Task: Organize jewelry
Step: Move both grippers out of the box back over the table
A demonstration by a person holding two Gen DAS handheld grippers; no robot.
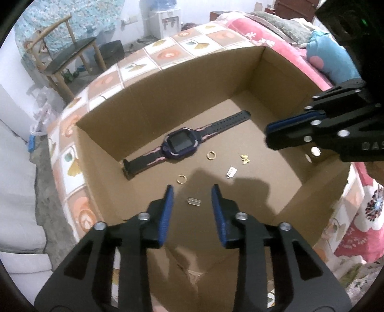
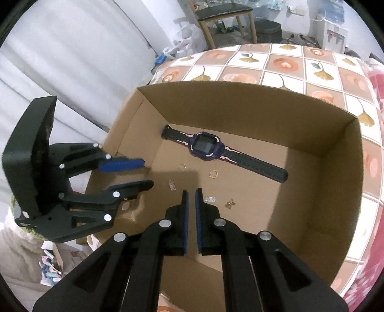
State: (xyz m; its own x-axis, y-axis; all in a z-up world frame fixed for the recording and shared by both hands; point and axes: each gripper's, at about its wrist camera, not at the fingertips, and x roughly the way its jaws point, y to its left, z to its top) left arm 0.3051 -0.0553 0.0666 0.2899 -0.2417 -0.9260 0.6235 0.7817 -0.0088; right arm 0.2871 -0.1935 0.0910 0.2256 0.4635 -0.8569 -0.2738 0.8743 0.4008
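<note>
A cardboard box [image 1: 148,96] [image 2: 336,168] lies open on a tiled table. On its floor lie a dark purple smartwatch [image 1: 180,144] [image 2: 206,146], two gold rings [image 1: 211,155] [image 1: 181,179] [image 2: 213,174] [image 2: 182,166], a gold butterfly piece [image 1: 245,159] [image 2: 229,204] and two small silvery pieces [image 1: 194,201] [image 1: 231,171] [image 2: 172,185] [image 2: 209,198]. My left gripper [image 1: 192,189] [image 2: 146,174] is open and empty above one silvery piece. My right gripper [image 2: 191,190] [image 1: 268,133] hovers over the box, its jaws nearly closed with a narrow gap and nothing between them.
The table [image 2: 288,64] has a floral tile cloth. A pink bed cover [image 1: 252,28] lies behind the box, and a wooden chair [image 1: 60,60] and a water dispenser [image 1: 165,19] stand beyond the table.
</note>
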